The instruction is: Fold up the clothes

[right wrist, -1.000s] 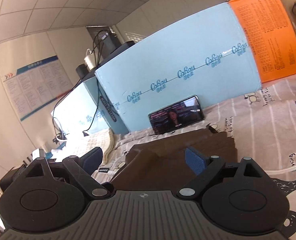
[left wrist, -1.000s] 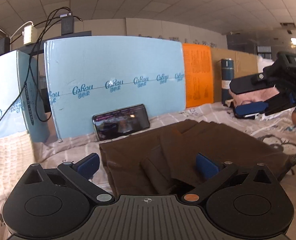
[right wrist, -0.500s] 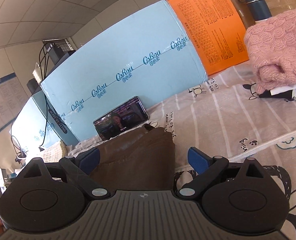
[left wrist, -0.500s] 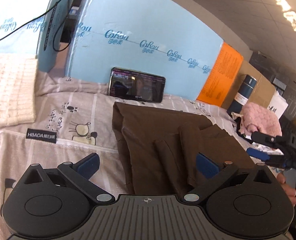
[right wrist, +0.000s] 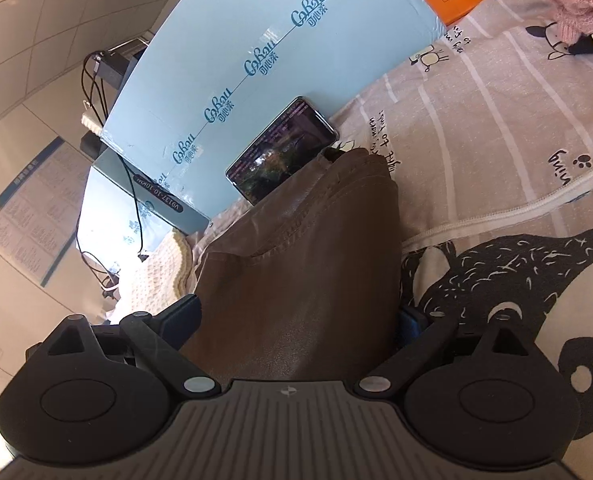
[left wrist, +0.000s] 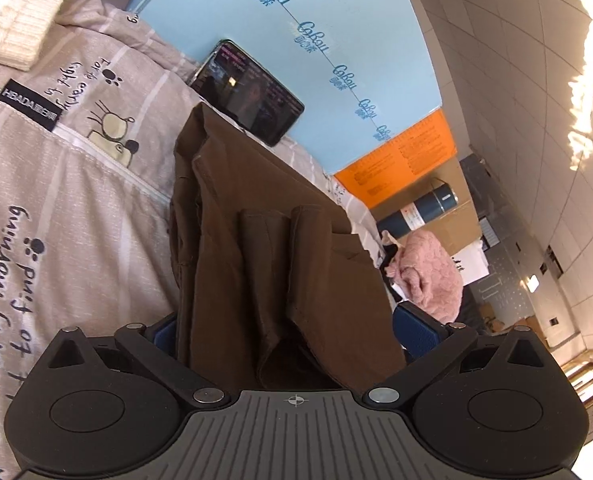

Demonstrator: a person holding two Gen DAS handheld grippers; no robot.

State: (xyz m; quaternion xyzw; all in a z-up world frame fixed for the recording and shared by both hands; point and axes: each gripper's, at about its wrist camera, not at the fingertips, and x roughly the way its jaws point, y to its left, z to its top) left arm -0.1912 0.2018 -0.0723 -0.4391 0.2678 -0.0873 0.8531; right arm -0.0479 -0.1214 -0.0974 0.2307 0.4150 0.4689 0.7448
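Note:
A folded brown garment (left wrist: 256, 208) lies on a bedsheet printed with cartoon animals (left wrist: 56, 200). My left gripper (left wrist: 290, 328) is open and rolled to one side, with the near end of the garment between its blue pads. In the right wrist view the same brown garment (right wrist: 308, 248) fills the gap of my right gripper (right wrist: 298, 320), whose jaws stand wide. Its right pad (right wrist: 410, 326) sits at the cloth's edge. I see no pinch in the fabric at either gripper. Neither gripper shows in the other's view.
A phone (left wrist: 252, 96) with a lit screen leans on a light blue foam board (left wrist: 336, 40) just past the garment. A pink knit (left wrist: 428, 276), a dark flask (left wrist: 420, 212) and an orange board (left wrist: 400, 160) stand to the right, and a cream knitted cloth (right wrist: 152, 276) to the left.
Both grippers came down and closer to the brown garment while rolling, the left one strongly. The cloth now reaches in between each pair of fingers. The right gripper has left the left wrist view.

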